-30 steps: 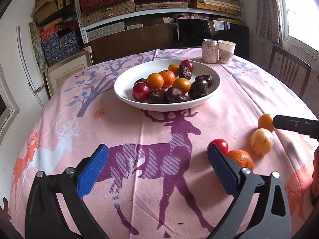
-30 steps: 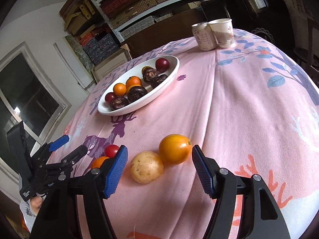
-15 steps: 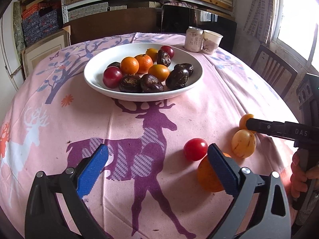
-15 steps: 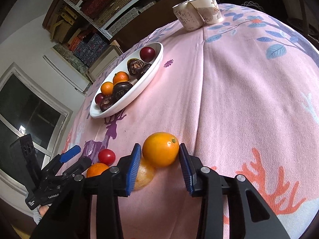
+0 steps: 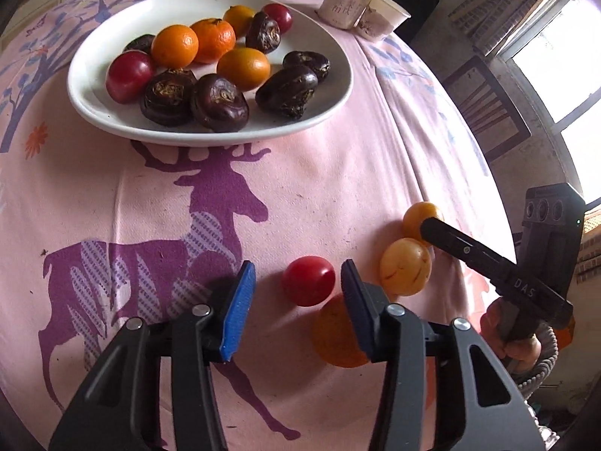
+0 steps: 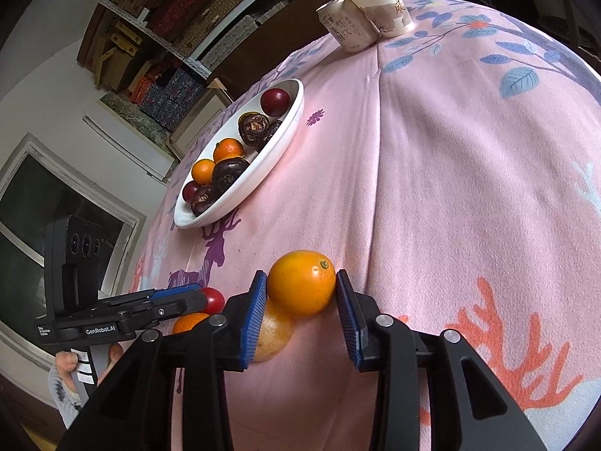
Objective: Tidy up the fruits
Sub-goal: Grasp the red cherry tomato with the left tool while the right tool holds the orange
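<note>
A round table is covered by a pink tablecloth (image 5: 338,188) printed with a purple deer; shelves of boxes (image 6: 180,11) are seen behind it. A white bowl (image 5: 94,105) of fruits is placed above the deer. The right gripper (image 6: 301,293) is clenched on an orange fruit (image 6: 301,287) far below the bowl. The left gripper (image 5: 296,293) is closing around a red fruit (image 5: 308,280), not yet pressed by its pads.
</note>
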Available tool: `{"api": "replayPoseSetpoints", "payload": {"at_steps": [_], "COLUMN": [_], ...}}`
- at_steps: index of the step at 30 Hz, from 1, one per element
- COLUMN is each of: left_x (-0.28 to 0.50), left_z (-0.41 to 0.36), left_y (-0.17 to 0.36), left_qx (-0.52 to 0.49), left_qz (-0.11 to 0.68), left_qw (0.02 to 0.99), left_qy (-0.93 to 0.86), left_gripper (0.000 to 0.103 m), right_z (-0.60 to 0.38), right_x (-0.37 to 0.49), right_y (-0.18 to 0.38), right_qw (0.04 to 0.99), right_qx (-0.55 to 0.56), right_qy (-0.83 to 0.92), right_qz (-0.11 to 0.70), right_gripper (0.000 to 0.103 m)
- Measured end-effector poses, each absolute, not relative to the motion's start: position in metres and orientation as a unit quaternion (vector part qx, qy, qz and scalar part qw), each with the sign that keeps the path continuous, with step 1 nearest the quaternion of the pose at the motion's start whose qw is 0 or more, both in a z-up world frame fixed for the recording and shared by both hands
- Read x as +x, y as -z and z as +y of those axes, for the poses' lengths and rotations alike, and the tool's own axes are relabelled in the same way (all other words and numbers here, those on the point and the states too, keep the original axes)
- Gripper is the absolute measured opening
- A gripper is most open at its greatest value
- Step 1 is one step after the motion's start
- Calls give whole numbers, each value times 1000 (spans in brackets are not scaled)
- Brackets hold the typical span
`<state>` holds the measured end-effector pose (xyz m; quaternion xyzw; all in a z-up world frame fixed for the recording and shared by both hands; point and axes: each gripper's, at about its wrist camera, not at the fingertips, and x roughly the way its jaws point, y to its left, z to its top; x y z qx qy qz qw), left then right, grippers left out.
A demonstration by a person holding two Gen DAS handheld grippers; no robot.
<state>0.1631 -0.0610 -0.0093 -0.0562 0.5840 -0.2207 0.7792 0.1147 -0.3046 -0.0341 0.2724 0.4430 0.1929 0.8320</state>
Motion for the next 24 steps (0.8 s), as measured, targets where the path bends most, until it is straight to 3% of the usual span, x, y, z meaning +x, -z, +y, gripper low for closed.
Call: {"api": "replayPoseSetpoints", "payload": {"at_steps": [4, 11, 14, 17, 24], "left_x": [159, 162, 171, 167, 156], "left_z": [-74, -85, -80, -87, -92], "left_y": [4, 5, 16, 14, 10], "left_qx": [-44, -15, -54, -36, -36], "left_qz": [595, 596, 612, 608, 585], "left_qw": [769, 774, 756, 757, 775], "left_qy": [230, 211, 226, 237, 235], "left_gripper": [37, 37, 37, 29, 27], "right_z": [-306, -308, -309, -310, -312], "right_x": [115, 116, 116, 116, 114], "right_y": [35, 36, 36, 37, 36], "right_qw": [830, 828, 826, 825, 827], "right_qx": [276, 283, 287, 290, 291], "right_qy": [-194, -195, -196, -196, -194], "right_qz": [443, 444, 444, 444, 439], "right_gripper": [38, 38, 38, 38, 38]}}
